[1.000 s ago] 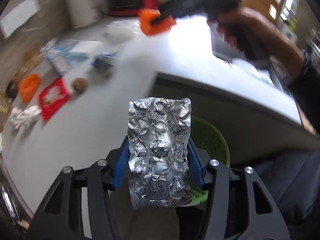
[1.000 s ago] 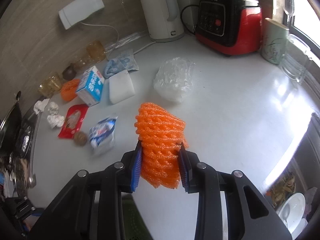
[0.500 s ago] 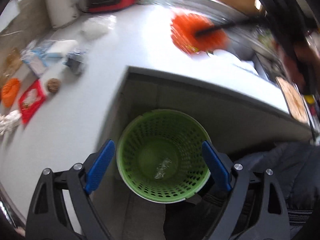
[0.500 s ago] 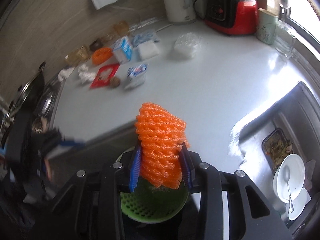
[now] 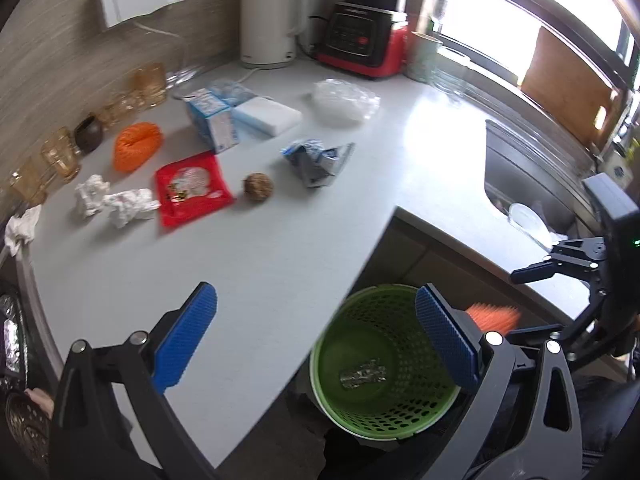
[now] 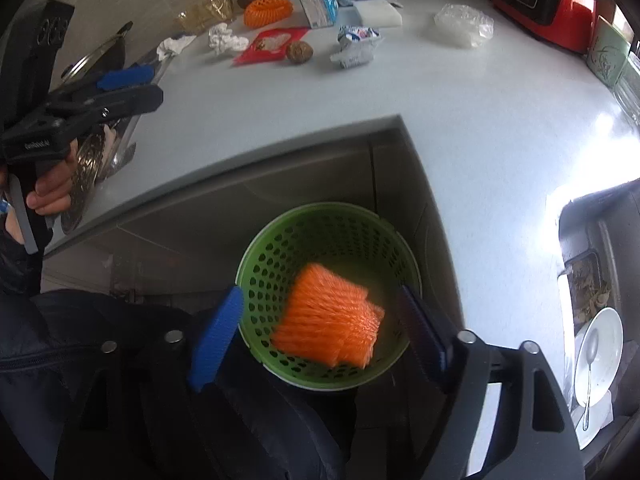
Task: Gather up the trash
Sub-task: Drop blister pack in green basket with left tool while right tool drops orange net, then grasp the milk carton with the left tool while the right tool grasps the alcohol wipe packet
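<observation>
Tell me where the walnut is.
Left wrist view: the walnut sits on the counter between the red packet and crumpled blue wrapper.

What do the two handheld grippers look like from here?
Both are matte black frames with silver pivot bolts and ribbed blue pads on the fingers. The left gripper has white lettering on its body and a grey trigger; the right gripper shows a green light. Dark sleeves.
</observation>
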The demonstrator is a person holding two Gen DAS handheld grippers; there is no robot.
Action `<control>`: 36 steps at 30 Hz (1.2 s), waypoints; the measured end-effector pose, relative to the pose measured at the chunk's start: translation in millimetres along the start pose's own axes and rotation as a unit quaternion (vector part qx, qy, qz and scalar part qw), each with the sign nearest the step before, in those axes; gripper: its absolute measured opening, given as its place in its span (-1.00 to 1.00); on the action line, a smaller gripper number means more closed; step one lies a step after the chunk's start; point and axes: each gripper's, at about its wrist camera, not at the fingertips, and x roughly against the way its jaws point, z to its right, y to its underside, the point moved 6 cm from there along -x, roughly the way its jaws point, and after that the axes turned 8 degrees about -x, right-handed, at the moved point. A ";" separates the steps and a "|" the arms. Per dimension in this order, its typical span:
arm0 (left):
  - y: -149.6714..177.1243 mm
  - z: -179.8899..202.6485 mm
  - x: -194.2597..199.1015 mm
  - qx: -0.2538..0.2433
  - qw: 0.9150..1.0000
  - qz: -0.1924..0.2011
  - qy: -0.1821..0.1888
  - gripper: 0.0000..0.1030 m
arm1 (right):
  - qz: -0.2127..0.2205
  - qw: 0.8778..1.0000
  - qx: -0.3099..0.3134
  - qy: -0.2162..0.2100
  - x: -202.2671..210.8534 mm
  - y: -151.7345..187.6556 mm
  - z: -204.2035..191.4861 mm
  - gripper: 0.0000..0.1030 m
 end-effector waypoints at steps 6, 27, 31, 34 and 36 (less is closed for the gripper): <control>1.0 -14.1 0.8 0.018 1.000 0.003 -0.013 0.85 | 0.054 0.999 -0.003 0.002 11.2 -40.4 3.8 0.67; -42.3 -71.6 -31.6 0.082 0.993 0.017 -0.080 0.85 | 0.097 0.993 -0.013 0.067 -77.6 -231.9 7.2 0.67; -56.5 -81.8 -42.3 0.094 0.992 0.019 -0.083 0.85 | 0.079 0.994 -0.023 0.072 -96.8 -236.5 13.7 0.56; -68.6 -88.4 -49.3 0.107 0.991 0.021 -0.082 0.85 | 0.061 0.995 -0.028 0.070 -106.9 -236.1 19.5 0.22; -76.1 -91.8 -52.8 0.114 0.990 0.022 -0.082 0.85 | 0.052 0.996 -0.033 0.066 -111.3 -235.0 24.0 -0.10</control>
